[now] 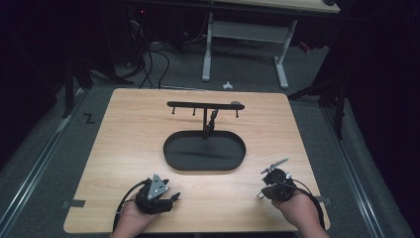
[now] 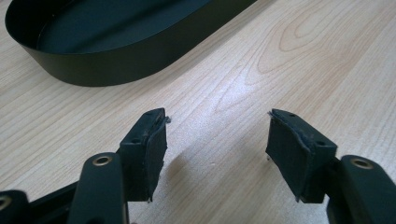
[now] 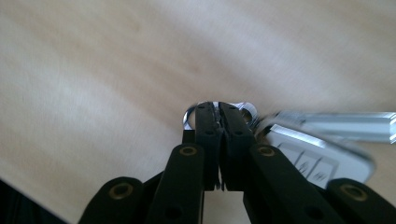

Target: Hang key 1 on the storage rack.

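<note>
Near the front edge of the pale wooden table (image 1: 124, 148), on the person's side of the black oval metal tray (image 1: 204, 150), both grippers rest low. The right gripper (image 3: 217, 112) has its jaws pressed together on a silver key ring (image 3: 191, 115), from which a black-and-silver car key fob (image 3: 308, 156) and a silver key blade (image 3: 345, 126) hang beside it. The left gripper (image 2: 217, 140) stands wide apart, holding nothing, just short of the tray's wall. Beyond the tray's middle rises the black T-shaped hook stand (image 1: 205, 106), one dark item already hanging there. Judging by this, the keys are picked up but not yet hung.
</note>
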`<state>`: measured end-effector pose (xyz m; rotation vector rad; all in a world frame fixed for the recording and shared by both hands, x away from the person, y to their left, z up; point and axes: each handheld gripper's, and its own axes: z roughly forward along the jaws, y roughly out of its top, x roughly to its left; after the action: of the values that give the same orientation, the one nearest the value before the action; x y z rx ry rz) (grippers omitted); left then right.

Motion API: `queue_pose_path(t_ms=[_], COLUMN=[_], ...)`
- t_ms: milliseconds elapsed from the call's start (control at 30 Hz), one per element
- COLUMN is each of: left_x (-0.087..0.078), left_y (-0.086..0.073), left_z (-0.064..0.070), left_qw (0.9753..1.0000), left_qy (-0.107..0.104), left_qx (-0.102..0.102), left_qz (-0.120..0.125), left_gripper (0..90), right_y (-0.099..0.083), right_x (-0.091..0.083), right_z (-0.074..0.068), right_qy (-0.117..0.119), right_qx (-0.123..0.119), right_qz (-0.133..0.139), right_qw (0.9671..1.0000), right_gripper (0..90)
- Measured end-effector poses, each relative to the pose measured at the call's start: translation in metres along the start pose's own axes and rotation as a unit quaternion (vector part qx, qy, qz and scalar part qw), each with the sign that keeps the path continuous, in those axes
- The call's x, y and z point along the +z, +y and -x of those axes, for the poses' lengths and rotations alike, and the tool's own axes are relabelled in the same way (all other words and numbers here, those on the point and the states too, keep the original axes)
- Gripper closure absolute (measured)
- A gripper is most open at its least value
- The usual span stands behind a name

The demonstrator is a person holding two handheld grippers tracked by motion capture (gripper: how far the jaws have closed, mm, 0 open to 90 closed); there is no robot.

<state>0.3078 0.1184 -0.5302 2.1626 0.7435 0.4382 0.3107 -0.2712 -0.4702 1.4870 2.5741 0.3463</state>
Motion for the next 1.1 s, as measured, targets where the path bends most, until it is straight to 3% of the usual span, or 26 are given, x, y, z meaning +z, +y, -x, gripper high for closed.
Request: queue_pose_path(t_ms=[167, 267, 400, 567, 667, 767, 900, 967, 1100], left_x=[0.001, 0.002, 0.001, 0.000, -0.002, -0.003, -0.002, -0.001, 0.000], left_y=[0.000, 0.000, 0.000, -0.001, -0.002, -0.002, -0.001, -0.001, -0.002], left_z=[0.000, 0.000, 0.000, -0.002, -0.003, -0.003, -0.002, -0.001, -0.002], left_qw=[1.0000, 1.0000, 1.0000, 1.0000, 1.0000, 1.0000, 1.0000, 1.0000, 1.0000], left_qy=[0.000, 0.000, 0.000, -0.001, 0.000, 0.000, 0.000, 0.001, 0.001], left_qx=[-0.002, -0.001, 0.000, -0.003, -0.006, -0.008, -0.005, -0.006, -0.006], left_qz=[0.000, -0.002, -0.001, -0.001, 0.003, 0.003, 0.003, 0.002, -0.001], left_gripper=[38.0, 38.0, 38.0, 38.0, 38.0, 38.0, 38.0, 38.0, 38.0], right_y=[-0.010, -0.001, 0.019, 0.036, 0.037, 0.032, 0.020, 0.019, 0.023], right_x=[0.015, 0.019, 0.026, 0.031, 0.018, 0.002, 0.003, 0.007, 0.014], right_z=[-0.004, -0.004, 0.002, 0.021, 0.028, 0.044, 0.072, 0.080, 0.083], right_qy=[0.007, 0.007, -0.011, -0.024, -0.016, -0.041, -0.073, -0.065, -0.069], right_qx=[-0.005, -0.007, -0.005, 0.028, 0.037, 0.053, 0.091, 0.103, 0.099], right_qz=[-0.022, -0.014, -0.007, -0.006, 0.014, 0.030, 0.018, 0.014, 0.006], right_qw=[0.9997, 0.9999, 0.9999, 0.9993, 0.9991, 0.9973, 0.9930, 0.9925, 0.9927], right_gripper=[89.1, 89.0, 87.8, 86.9, 86.8, 86.6, 85.0, 84.5, 83.8])
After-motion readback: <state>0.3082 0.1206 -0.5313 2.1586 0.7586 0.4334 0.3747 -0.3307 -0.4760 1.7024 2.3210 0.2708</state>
